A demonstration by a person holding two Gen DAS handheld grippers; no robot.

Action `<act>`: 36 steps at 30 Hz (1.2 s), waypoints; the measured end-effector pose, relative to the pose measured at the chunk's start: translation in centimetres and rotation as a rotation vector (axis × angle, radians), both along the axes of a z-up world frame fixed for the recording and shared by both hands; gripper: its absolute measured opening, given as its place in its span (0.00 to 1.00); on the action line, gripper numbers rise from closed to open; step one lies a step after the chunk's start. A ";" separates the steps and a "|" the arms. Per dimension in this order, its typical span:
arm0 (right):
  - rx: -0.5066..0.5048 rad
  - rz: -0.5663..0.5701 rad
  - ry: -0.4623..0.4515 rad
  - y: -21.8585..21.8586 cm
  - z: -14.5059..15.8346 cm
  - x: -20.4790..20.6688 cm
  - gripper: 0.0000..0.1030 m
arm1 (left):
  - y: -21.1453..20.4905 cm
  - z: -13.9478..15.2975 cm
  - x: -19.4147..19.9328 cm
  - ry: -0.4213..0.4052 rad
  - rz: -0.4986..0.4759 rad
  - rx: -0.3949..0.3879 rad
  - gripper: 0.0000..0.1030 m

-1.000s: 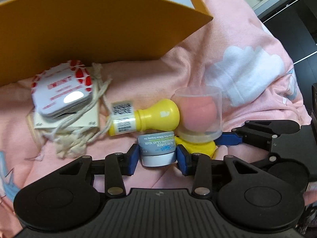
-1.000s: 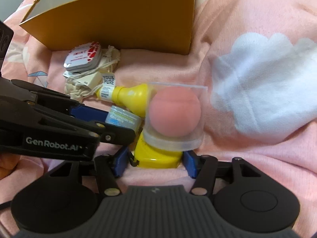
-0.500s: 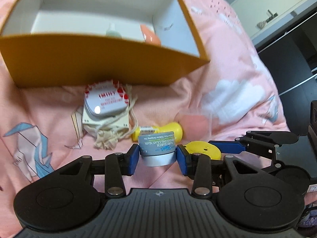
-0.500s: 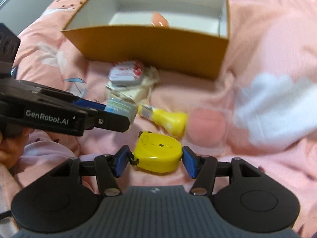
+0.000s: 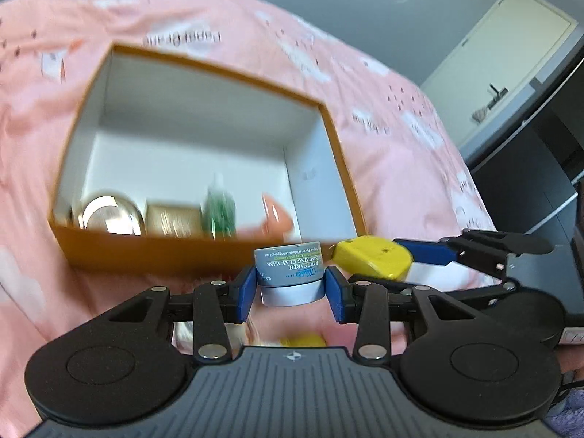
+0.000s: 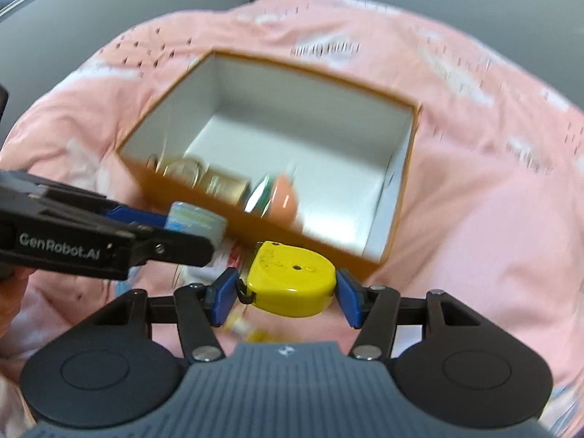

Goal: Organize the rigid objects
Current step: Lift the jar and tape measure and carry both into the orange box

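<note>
Clay mask jar [image 5: 289,273] sits clamped between the blue pads of the left gripper [image 5: 290,289], held in the air just near of the orange box [image 5: 204,252], label upside down to the camera. Yellow tape measure [image 6: 292,278] is gripped flat by the right gripper [image 6: 286,297], also raised, near the box's near right corner. Orange box is open-topped with white inner walls and rests on the pink cloud-print blanket [image 6: 485,200]. Inside, all along the near wall: a round silver tin [image 5: 109,215] at left, a gold-tan item [image 5: 173,219] next to it, a green bottle [image 5: 218,211], and an orange-pink object [image 5: 277,215] at right; blur hides detail. Far half of the box floor is bare white.
</note>
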State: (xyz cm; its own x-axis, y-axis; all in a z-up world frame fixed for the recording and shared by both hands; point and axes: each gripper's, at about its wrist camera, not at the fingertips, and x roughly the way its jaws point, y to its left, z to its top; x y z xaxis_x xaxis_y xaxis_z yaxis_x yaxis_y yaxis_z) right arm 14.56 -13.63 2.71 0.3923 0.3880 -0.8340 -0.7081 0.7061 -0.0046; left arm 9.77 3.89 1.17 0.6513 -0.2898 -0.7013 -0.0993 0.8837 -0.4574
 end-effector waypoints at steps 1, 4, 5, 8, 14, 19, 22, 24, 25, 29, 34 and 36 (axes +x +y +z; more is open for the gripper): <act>0.002 0.004 -0.021 0.2 0.6 0.5 0.56 | 0.3 0.4 0.5 -0.012 0.012 0.006 0.45; -0.012 0.006 -0.066 0.9 1.5 2.3 0.56 | 0.8 1.2 1.9 -0.035 0.027 0.011 0.45; -0.022 0.007 -0.077 1.2 1.6 3.1 0.56 | 1.0 1.4 2.6 -0.039 0.027 0.010 0.45; -0.065 0.006 -0.086 2.2 1.1 6.1 0.56 | 2.0 1.6 4.7 -0.035 0.015 -0.003 0.45; -0.136 0.047 -0.026 3.8 -1.7 11.3 0.56 | 3.2 0.8 8.9 0.026 -0.032 0.045 0.45; -0.159 0.136 0.001 5.7 -4.3 13.4 0.56 | 3.6 -0.6 11.8 0.090 -0.061 0.056 0.45; -0.164 0.189 0.035 6.9 -5.4 14.2 0.56 | 3.8 -1.6 12.7 0.119 -0.068 0.056 0.45; -0.165 0.192 0.080 7.7 -6.0 15.0 0.56 | 4.1 -2.0 13.2 0.132 -0.061 0.059 0.45; -0.167 0.190 0.101 8.1 -6.4 15.3 0.56 | 4.2 -2.2 13.5 0.137 -0.057 0.067 0.45; -0.185 0.168 0.171 9.5 -7.9 16.4 0.56 | 4.7 -2.7 14.5 0.161 -0.051 0.086 0.45; -0.185 0.107 0.248 10.7 -9.6 17.9 0.56 | 4.8 -3.0 14.9 0.172 -0.052 0.089 0.45; -0.172 0.077 0.289 10.8 -10.2 18.4 0.56 | 4.8 -3.2 15.0 0.178 -0.054 0.088 0.45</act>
State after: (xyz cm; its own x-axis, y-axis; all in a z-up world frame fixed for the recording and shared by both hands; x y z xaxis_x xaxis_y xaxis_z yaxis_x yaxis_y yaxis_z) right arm 33.00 -2.86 -7.47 0.1052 0.2510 -0.9623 -0.7489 0.6566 0.0894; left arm 24.81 8.67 -1.98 0.5000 -0.2536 -0.8281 -0.1232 0.9256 -0.3578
